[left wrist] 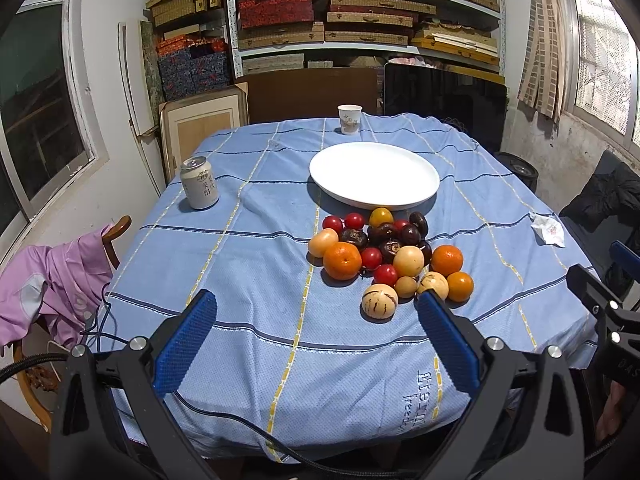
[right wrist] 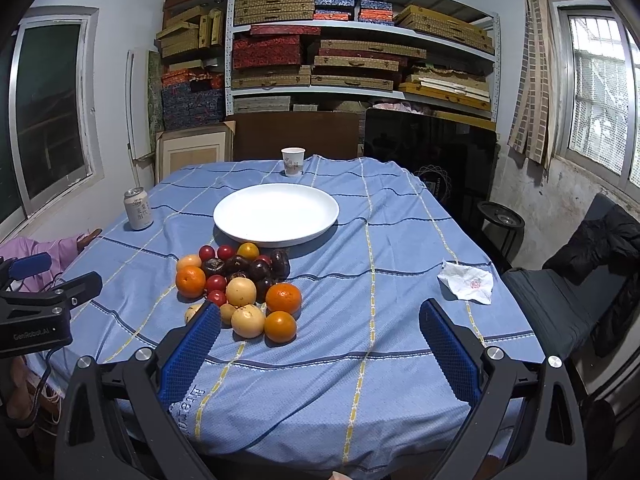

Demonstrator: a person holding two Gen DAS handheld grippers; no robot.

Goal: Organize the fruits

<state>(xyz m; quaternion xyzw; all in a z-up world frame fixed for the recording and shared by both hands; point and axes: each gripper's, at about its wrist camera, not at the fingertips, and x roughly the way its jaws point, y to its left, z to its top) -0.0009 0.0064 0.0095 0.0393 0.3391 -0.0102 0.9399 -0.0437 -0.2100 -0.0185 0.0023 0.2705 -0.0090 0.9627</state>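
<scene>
Two grippers hover above the near edge of the blue checked tablecloth [left wrist: 248, 264], each with its blue-padded jaws spread wide and nothing between them: the left gripper [left wrist: 316, 312] fills the bottom of its own view, the right gripper [right wrist: 320, 320] the bottom of its own. Just beyond the left gripper's right fingertip lies the fruit pile [left wrist: 390, 258], slightly right of centre in the frame: oranges, red cherry tomatoes, dark purple fruits and pale yellow striped melons, all touching in one cluster on the cloth. In the right wrist view the pile sits left of centre, partly behind the left finger pad [right wrist: 192, 350]. Beyond it stands an empty white plate [left wrist: 374, 176]. Farther out are a paper cup [left wrist: 349, 119] at the far edge, a drink can [left wrist: 199, 183] at the left, and a crumpled tissue [right wrist: 466, 282] at the right.
</scene>
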